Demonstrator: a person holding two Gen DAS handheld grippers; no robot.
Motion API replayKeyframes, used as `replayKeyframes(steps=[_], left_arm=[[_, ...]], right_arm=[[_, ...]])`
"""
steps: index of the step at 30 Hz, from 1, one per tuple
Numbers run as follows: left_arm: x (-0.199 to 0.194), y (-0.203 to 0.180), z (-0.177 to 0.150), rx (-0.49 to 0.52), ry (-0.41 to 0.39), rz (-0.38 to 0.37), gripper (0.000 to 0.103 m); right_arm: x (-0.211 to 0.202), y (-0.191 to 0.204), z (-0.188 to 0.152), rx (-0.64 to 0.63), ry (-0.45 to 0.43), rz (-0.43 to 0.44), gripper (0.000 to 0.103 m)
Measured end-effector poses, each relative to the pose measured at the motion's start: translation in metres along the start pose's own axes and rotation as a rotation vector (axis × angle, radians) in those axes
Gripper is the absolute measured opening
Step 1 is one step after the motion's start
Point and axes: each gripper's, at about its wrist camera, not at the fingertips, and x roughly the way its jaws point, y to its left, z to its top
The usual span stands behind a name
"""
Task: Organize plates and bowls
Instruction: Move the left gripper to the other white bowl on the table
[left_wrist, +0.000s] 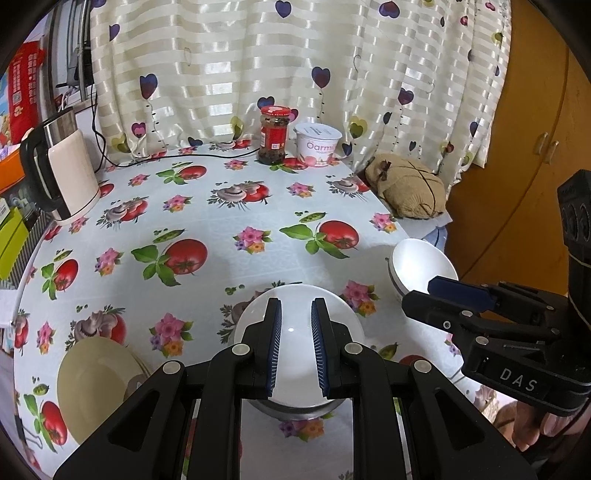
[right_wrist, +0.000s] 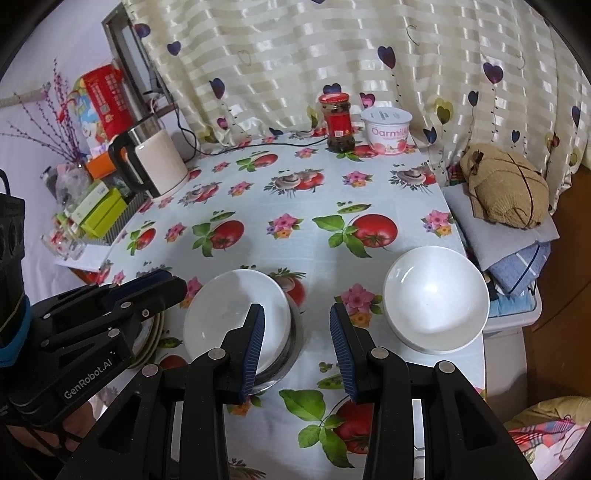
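From the left wrist: the left gripper (left_wrist: 296, 345) hangs unclenched, nothing between its fingers, over a white bowl (left_wrist: 299, 325) near the table's front edge; cream plates (left_wrist: 92, 384) sit at the front-left corner. From the right wrist: the right gripper (right_wrist: 297, 350) is parted and empty too, and a second white bowl (right_wrist: 436, 299) hugs the right edge. Looks like a between-pickups moment; stacking that edge bowl needs care, though mid-table is open.

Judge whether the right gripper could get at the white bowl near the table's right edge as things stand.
Probably yes. The right gripper is empty with its jaws apart, the bowl sits just to its right, and only bare tablecloth lies between.
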Motion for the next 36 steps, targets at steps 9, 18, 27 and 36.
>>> replayKeyframes(steps=[9, 18, 27, 36], left_arm=[[0.012, -0.011, 0.003, 0.020, 0.021, -0.008, 0.017], [0.030, -0.029, 0.010, 0.051, 0.050, -0.036, 0.017], [0.051, -0.041, 0.018, 0.056, 0.080, -0.095, 0.017], [0.069, -0.057, 0.027, 0.043, 0.114, -0.178, 0.017]], right_arm=[[0.000, -0.014, 0.000, 0.027, -0.006, -0.005, 0.037], [-0.001, -0.037, 0.000, 0.071, -0.013, -0.029, 0.037], [0.001, -0.067, -0.001, 0.122, -0.011, -0.067, 0.037], [0.000, -0.098, -0.003, 0.182, -0.016, -0.112, 0.037]])
